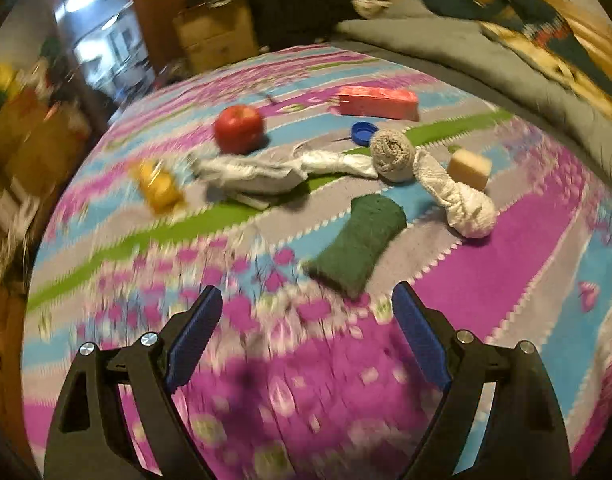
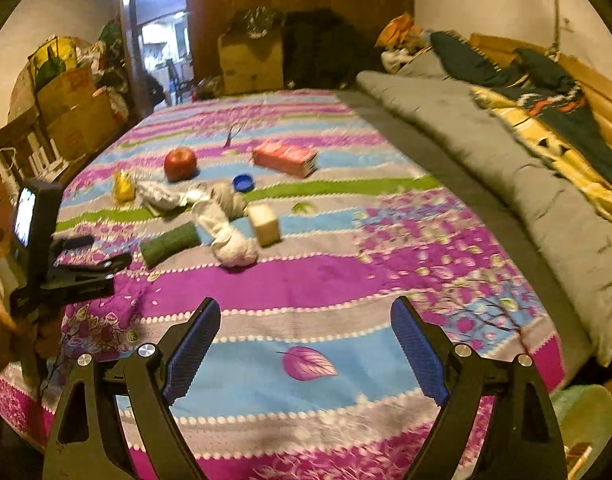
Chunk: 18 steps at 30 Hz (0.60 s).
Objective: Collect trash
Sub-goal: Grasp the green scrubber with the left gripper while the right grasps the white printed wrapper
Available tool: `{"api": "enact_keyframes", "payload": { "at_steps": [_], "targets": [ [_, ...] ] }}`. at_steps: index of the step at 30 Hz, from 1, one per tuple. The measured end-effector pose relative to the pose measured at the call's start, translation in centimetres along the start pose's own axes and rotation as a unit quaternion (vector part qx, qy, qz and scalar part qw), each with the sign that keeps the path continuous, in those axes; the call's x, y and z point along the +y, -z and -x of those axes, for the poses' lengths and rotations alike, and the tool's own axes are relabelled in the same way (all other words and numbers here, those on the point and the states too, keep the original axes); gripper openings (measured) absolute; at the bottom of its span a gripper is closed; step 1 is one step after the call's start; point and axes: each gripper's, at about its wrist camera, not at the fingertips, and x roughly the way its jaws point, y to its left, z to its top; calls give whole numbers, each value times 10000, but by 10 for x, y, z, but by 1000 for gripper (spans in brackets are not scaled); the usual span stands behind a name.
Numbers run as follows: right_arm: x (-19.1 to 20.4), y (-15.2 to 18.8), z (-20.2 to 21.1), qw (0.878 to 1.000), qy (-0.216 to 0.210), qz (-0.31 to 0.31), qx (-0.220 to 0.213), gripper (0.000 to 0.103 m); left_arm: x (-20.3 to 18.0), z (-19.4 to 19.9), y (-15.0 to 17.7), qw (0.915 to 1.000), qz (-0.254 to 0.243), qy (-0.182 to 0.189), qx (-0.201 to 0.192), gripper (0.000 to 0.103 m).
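Surface: patterned bedspread (image 2: 313, 280) in purple, blue, grey and green bands carried all the items; a grey mattress (image 2: 485, 152) lay along its right edge
Left gripper (image 1: 306, 300): blue pads stood wide apart, nothing between them; it hung over the purple part of the cloth, just short of the green scrub pad
Right gripper (image 2: 306, 312): pads also spread wide and empty, over the blue and grey bands, well apart from the items
Left gripper seen from right wrist view: black body (image 2: 66, 268) at the left edge, held in a hand (image 2: 6, 336), near the scrub pad
Trash cluster: crumpled silver wrapper (image 1: 258, 170), grey wad (image 1: 391, 156) and twisted white paper towel (image 1: 461, 200) lay touching in a chain at mid-cloth
Yellow wrapper (image 1: 158, 186): just left of the silver wrapper, blurred
Blue bottle cap (image 1: 362, 133): just behind the grey wad
Green scrub pad (image 1: 357, 244): nearest the left gripper, lying flat
Yellow sponge block (image 1: 469, 168): beside the paper towel
Red apple (image 1: 238, 128): behind the silver wrapper
Pink carton (image 1: 379, 103): on its side, farthest back
Image quality: left wrist view was motion-blurred
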Motion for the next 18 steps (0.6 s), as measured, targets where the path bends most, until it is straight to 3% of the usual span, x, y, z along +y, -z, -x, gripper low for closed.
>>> {"api": "enact_keyframes", "payload": {
  "at_steps": [3,8,10,13,15,18],
  "targets": [
    [7,-7,-22,9998,-81,89,140,87,-6,-19,-12,9991,-392,124,-33,84],
    [14,-23,-51,9994,-213,63,253,87,-20,-62,-18,9952,-892,257,305,82],
    [15,-26,-59,9992,-276,35,283,87,-21,-73,-16,9934,-934,471,461,58],
    [20,-31,-69,9985,-447,55,327,87,-26,-66,-13,9916,-962,791,360,22],
    [27,-37,-73,9980,-530,153,299,86,-25,-60,-8,9930,-880,725,302,14],
    [38,-48,-77,9972,-659,289,200,86,-12,-44,1,9959,-433,748,269,12]
  ]
}}
